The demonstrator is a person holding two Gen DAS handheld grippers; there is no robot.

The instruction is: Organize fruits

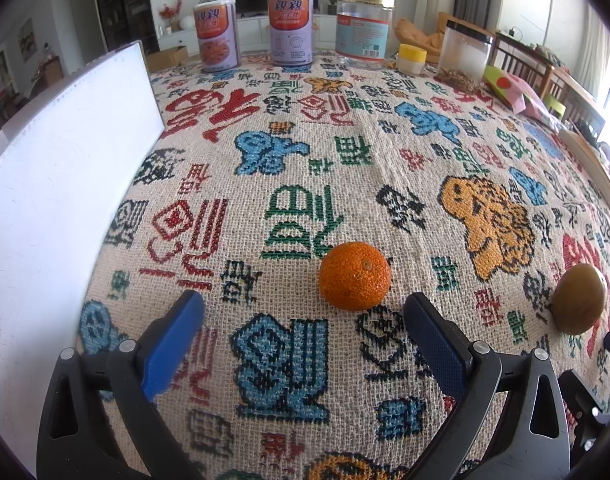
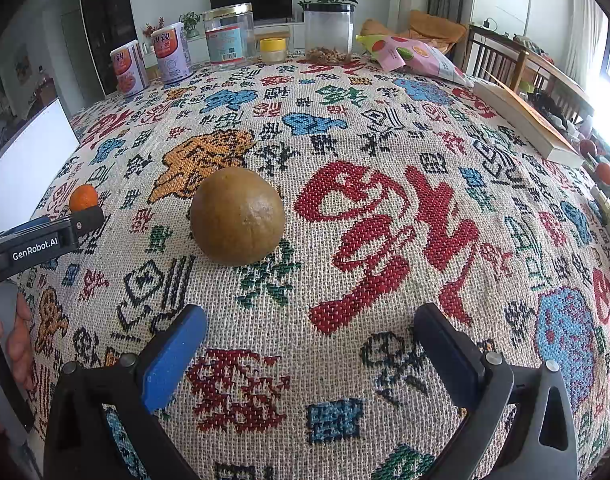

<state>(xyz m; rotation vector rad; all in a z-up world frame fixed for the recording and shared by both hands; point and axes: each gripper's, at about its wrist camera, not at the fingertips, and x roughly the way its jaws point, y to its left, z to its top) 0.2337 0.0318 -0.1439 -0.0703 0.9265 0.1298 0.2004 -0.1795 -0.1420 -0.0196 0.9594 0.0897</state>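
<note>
An orange mandarin [image 1: 355, 276] lies on the patterned tablecloth just ahead of my left gripper [image 1: 305, 304], nearer its right finger; the jaws are open and hold nothing. A brownish-green round fruit [image 1: 579, 298] rests at the right edge of that view. In the right wrist view the same brown fruit [image 2: 237, 216] sits on the cloth ahead and a little left of my right gripper [image 2: 311, 316], which stands wide open and apart from it. The mandarin [image 2: 83, 197] shows far left, behind the left gripper's black body [image 2: 37, 246].
A white board [image 1: 61, 184] stands along the left. Two cans [image 1: 216, 36], a clear jar [image 1: 365, 26], a yellow-lidded tub [image 1: 412, 59] and a plastic container [image 1: 467, 54] line the far edge. A snack bag [image 2: 413, 56], a book [image 2: 525, 120] and more fruit [image 2: 605, 172] lie right.
</note>
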